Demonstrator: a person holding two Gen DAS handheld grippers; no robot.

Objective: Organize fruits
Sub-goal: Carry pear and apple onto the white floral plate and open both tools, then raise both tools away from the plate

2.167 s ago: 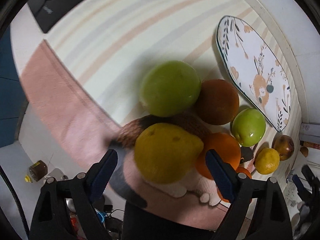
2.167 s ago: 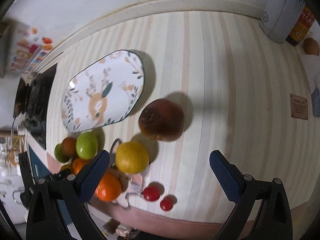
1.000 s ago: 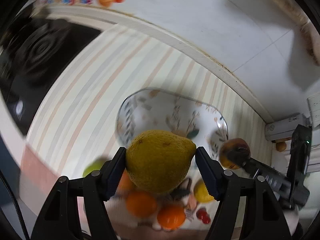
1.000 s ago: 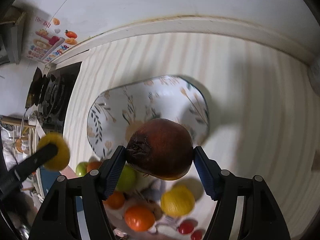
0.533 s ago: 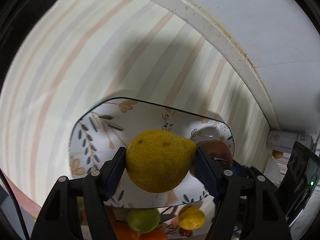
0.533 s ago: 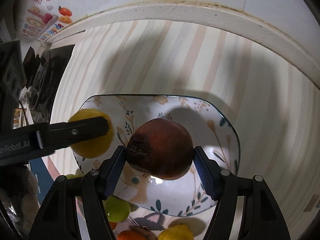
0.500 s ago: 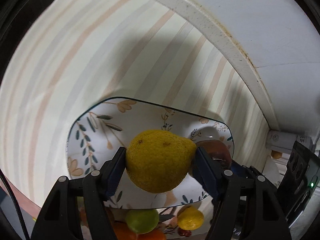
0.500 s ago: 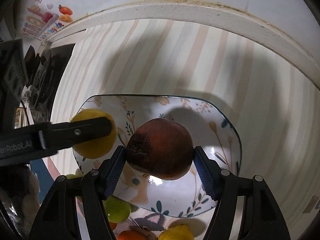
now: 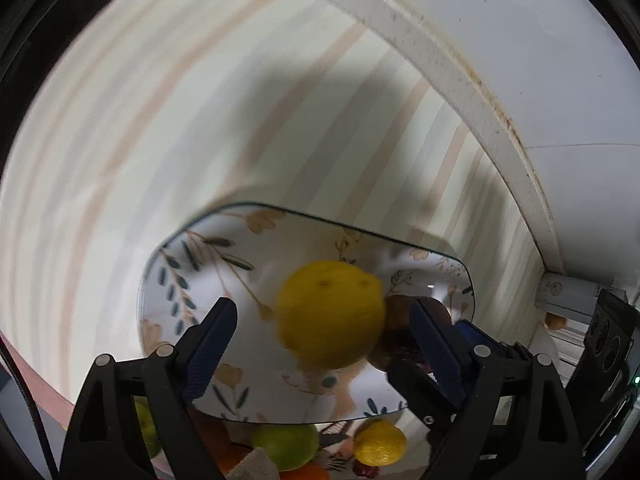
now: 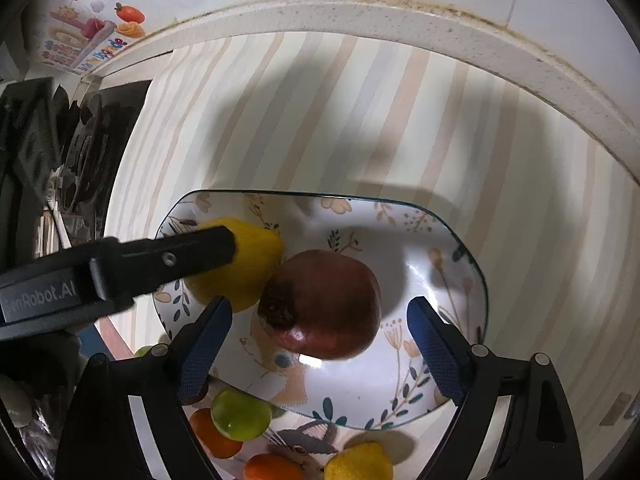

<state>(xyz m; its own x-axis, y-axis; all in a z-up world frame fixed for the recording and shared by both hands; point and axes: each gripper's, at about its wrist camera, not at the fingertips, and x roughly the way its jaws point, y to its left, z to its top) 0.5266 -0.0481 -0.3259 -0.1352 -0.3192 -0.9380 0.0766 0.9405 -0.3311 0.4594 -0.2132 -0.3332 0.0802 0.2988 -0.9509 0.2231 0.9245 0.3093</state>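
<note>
A floral plate (image 9: 192,280) (image 10: 448,248) lies on the striped counter. A yellow lemon (image 9: 330,314) (image 10: 248,264) and a dark red pomegranate (image 10: 324,304) (image 9: 400,312) lie on it, side by side. My left gripper (image 9: 322,336) is open, its fingers standing wide on either side of the lemon without touching it. My right gripper (image 10: 320,344) is open around the pomegranate. In the right wrist view, the left gripper's finger (image 10: 168,256) crosses in front of the lemon.
Loose fruit lies by the plate's near edge: a green lime (image 10: 240,414) (image 9: 286,446), oranges (image 10: 216,436), and a small lemon (image 10: 358,462) (image 9: 380,442). A raised white ledge (image 10: 400,24) borders the counter. A dark stove (image 10: 80,144) is at the left.
Both grippers have opened and let go of their fruit. The lemon and the pomegranate now lie on the plate, no longer clamped.
</note>
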